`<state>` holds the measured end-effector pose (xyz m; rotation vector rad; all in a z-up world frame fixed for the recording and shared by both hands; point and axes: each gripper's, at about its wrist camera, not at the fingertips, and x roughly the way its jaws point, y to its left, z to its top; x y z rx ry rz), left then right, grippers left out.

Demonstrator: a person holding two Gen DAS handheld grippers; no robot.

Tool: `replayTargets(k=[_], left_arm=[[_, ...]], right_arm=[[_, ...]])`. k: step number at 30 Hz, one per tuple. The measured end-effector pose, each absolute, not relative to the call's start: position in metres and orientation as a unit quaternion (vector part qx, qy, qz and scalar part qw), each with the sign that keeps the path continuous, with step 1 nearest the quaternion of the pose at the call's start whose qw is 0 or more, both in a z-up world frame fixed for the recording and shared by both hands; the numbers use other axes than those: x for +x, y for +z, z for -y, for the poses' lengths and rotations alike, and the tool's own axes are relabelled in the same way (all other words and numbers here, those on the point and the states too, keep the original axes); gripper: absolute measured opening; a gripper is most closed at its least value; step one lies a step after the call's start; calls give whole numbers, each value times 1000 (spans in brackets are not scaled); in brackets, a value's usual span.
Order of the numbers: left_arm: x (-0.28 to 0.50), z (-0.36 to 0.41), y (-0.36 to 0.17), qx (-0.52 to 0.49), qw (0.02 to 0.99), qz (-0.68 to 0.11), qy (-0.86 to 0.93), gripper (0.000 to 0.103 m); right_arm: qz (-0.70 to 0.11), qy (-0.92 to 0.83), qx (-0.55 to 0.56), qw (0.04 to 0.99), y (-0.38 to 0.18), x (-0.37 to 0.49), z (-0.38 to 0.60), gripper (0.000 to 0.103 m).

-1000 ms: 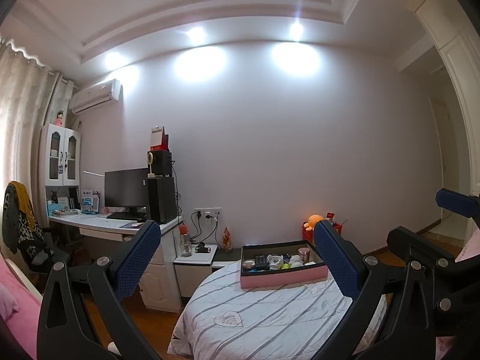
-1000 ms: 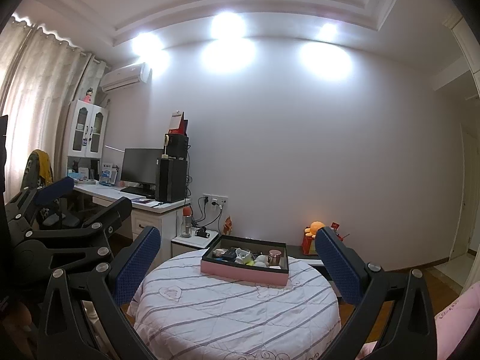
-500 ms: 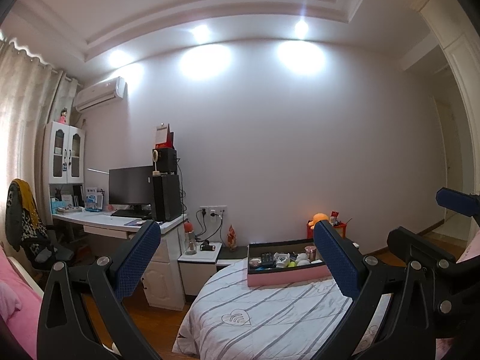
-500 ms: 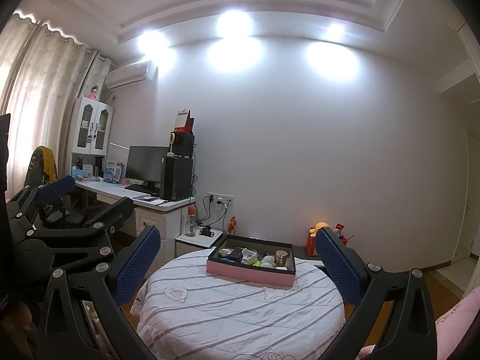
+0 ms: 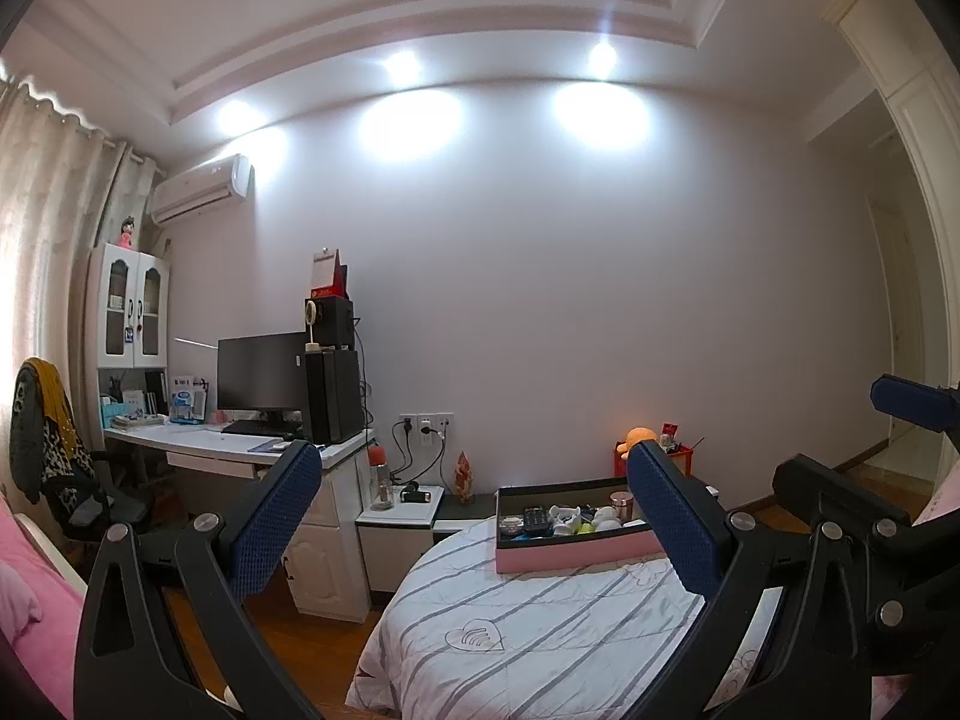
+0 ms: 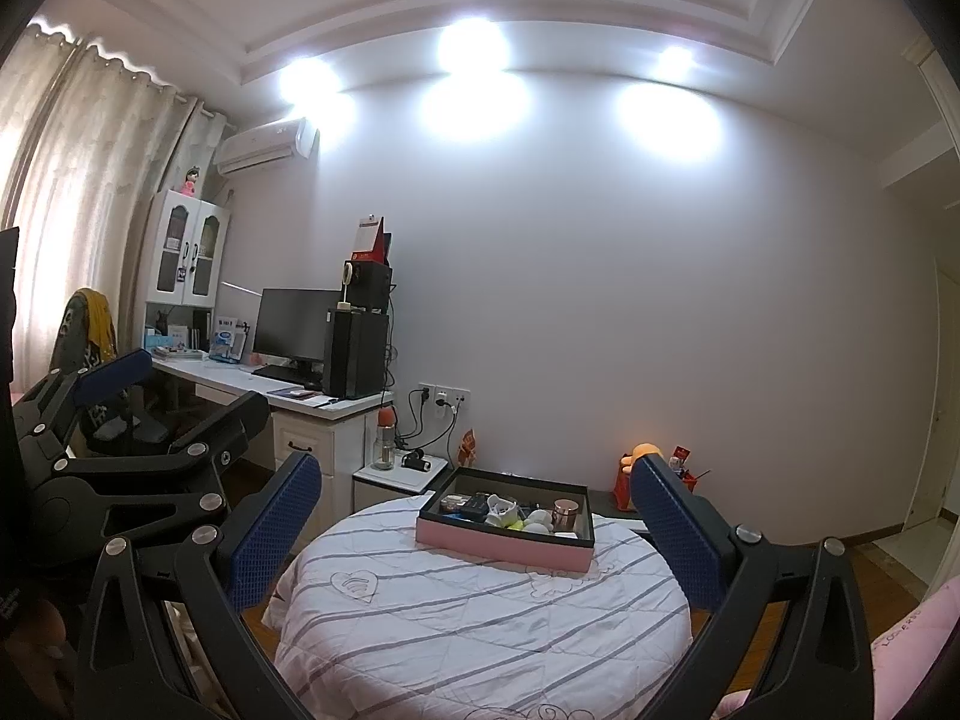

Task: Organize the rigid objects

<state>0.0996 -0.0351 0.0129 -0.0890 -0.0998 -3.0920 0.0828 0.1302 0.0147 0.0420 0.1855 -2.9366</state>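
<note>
A pink-walled, black-lined tray [image 6: 506, 545] of small clutter (copper tin [image 6: 564, 513] included) sits far on the striped tabletop [image 6: 480, 618]; both tongs [image 5: 471, 531] [image 6: 477, 531] gape apart.

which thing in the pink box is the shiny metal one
The copper-coloured cylindrical tin, standing upright toward the right end of the pink box. The other items beside it are white, yellow-green or black and not metallic.
</note>
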Motion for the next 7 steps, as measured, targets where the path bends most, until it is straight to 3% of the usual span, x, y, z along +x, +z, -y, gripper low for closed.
replayTargets(k=[7], left_arm=[[99, 35, 13, -28, 22, 31, -999, 103]], right_arm=[[-62, -993, 15, 100, 15, 82, -130, 103]])
